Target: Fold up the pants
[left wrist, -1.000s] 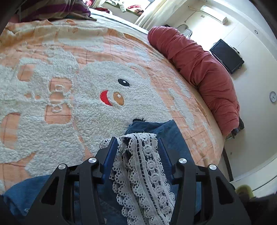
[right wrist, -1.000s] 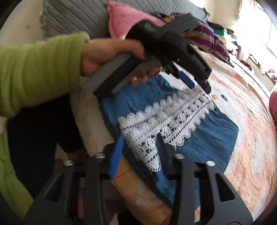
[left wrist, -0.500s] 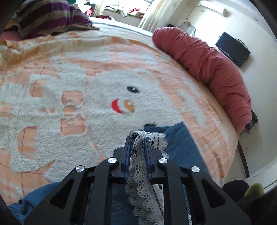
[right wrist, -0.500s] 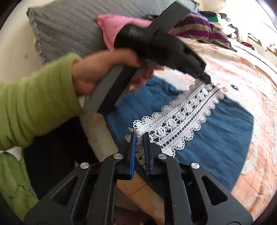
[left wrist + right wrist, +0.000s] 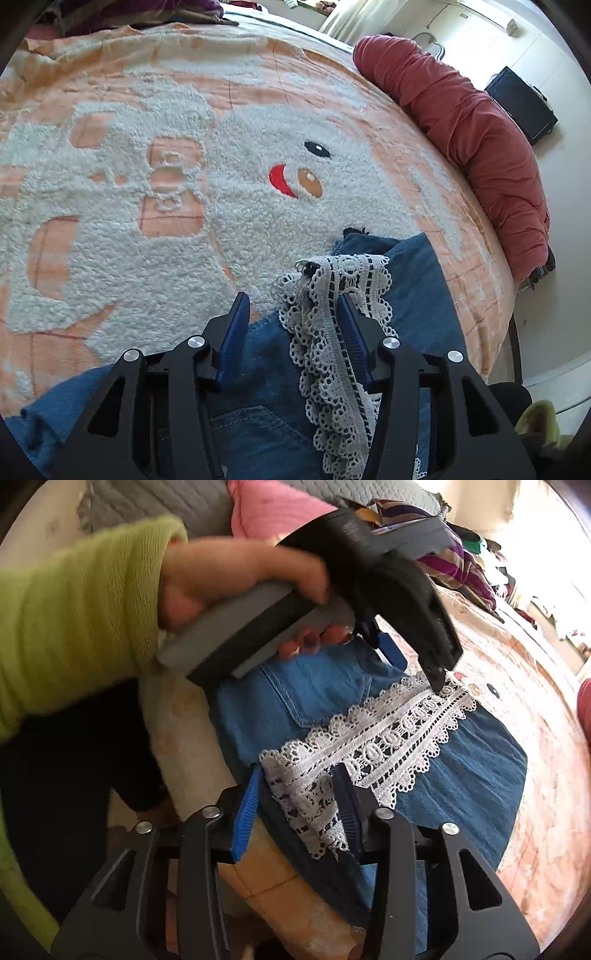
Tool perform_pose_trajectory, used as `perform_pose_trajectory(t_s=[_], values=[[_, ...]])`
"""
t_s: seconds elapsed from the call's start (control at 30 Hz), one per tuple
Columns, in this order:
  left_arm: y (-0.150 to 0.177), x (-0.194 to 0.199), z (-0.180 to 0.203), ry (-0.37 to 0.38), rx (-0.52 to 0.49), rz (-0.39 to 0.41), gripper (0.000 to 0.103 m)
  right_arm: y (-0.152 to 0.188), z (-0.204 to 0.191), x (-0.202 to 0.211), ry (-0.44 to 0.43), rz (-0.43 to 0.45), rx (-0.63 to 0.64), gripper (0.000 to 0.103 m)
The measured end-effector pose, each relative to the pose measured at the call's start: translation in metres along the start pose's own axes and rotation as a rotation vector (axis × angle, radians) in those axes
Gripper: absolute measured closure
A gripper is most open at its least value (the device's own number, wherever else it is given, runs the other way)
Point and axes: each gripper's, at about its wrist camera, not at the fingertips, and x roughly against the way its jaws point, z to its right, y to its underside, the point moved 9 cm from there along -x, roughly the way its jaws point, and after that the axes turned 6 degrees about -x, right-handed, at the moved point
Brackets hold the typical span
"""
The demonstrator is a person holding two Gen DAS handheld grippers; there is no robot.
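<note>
Blue denim pants (image 5: pixel 461 771) with a white lace hem band (image 5: pixel 391 738) lie folded on the bed near its front edge. In the left wrist view the pants (image 5: pixel 417 291) and the lace (image 5: pixel 332 332) lie under my left gripper (image 5: pixel 293 314), which is open with the lace loose between its jaws. My right gripper (image 5: pixel 299 790) is open too, its jaws on either side of the near end of the lace. The left gripper (image 5: pixel 417 661) shows in the right wrist view, held in a hand over the far end of the lace.
An orange and white fleece blanket (image 5: pixel 184 184) with a bear face covers the bed. A red rolled quilt (image 5: pixel 480 140) lies along its far right side. A grey pillow (image 5: pixel 166 502), a pink pillow (image 5: pixel 273 509) and striped clothes (image 5: pixel 458 561) lie at the back.
Both grippers were shut on the lace hem half a second ago and have opened, letting it go. The lace now rests on the denim.
</note>
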Motion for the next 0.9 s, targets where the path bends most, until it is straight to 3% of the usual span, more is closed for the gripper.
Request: perform_pose_trajectory(t_s=[0.03, 0.07, 0.1, 0.17, 0.27, 0.4, 0.53, 0.63, 0.77, 0.9], values=[[0.0, -0.001, 0.001, 0.0, 0.001, -0.001, 0.057, 0.002, -0.001, -0.004, 0.032, -0.012, 0.025, 0.066], [0.001, -0.001, 0.002, 0.002, 0.0, -0.001, 0.063, 0.004, -0.002, -0.008, 0.052, -0.02, 0.051, 0.072], [0.002, -0.002, 0.006, 0.023, -0.004, -0.006, 0.08, 0.005, -0.003, -0.01, 0.072, -0.032, 0.076, 0.075], [0.001, 0.004, 0.013, -0.023, -0.049, 0.008, 0.085, 0.005, -0.001, -0.007, 0.058, -0.035, 0.058, 0.09], [0.001, 0.018, 0.019, -0.034, -0.079, 0.037, 0.086, 0.001, 0.011, 0.008, -0.048, -0.008, -0.057, 0.091], [0.007, 0.02, 0.012, -0.045, -0.068, 0.033, 0.086, 0.002, 0.006, 0.013, -0.106, 0.001, -0.052, 0.091], [0.011, 0.009, 0.008, -0.059, -0.062, 0.016, 0.083, 0.008, -0.007, -0.001, -0.067, -0.053, 0.025, 0.083], [0.011, 0.007, 0.006, -0.059, -0.059, 0.023, 0.078, 0.011, -0.014, 0.0, -0.104, -0.054, 0.024, 0.067], [0.006, 0.015, 0.004, -0.06, -0.046, 0.051, 0.073, 0.004, -0.018, 0.019, -0.177, -0.01, -0.024, 0.063], [0.0, 0.033, 0.004, -0.093, -0.061, 0.097, 0.073, -0.013, 0.011, 0.048, -0.218, 0.107, -0.131, 0.058]])
